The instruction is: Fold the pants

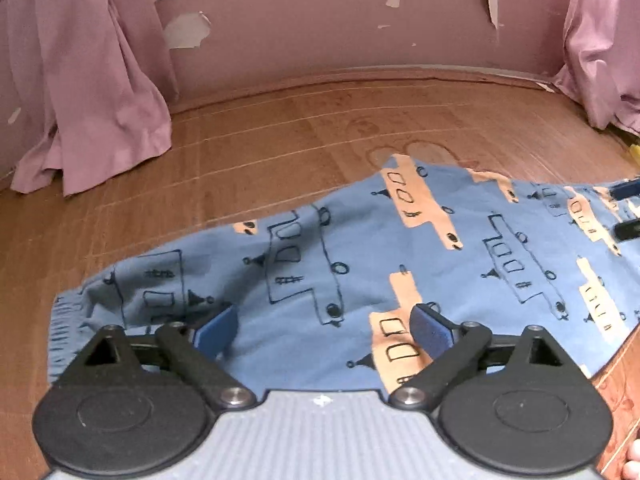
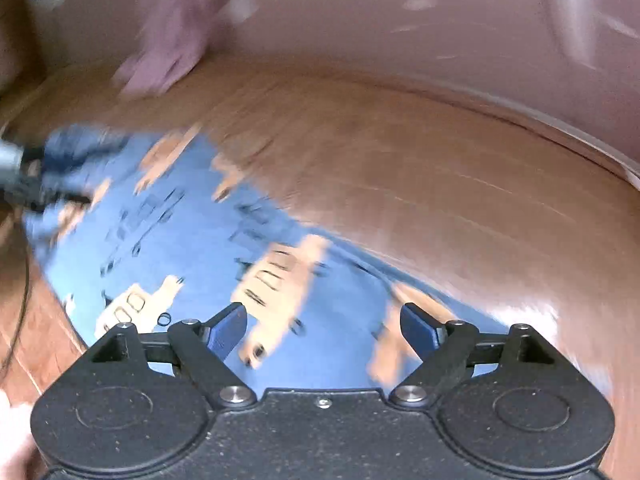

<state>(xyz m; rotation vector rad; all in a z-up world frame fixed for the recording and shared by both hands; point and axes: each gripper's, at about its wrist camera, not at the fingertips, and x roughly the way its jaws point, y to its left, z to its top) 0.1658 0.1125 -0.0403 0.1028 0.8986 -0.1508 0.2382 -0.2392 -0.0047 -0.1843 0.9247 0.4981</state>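
Observation:
Blue pants point(image 1: 360, 264) printed with dark outline vehicles and peach blocks lie flat across a wooden floor. Their ribbed cuff point(image 1: 64, 328) is at the left in the left wrist view. My left gripper point(image 1: 324, 328) hovers over the cloth near that cuff, open, with nothing between its blue pads. In the blurred right wrist view the same pants point(image 2: 192, 248) stretch away to the left. My right gripper point(image 2: 324, 326) stands open above them, holding nothing. The other gripper point(image 2: 24, 176) shows at the far left edge of that view.
Pink curtains point(image 1: 92, 92) hang down to the wooden floor point(image 1: 280, 128) at the left, and more pink cloth point(image 1: 600, 52) at the right. A pink wall with peeling paint point(image 1: 340, 20) closes the back. Bare floor lies beyond the pants.

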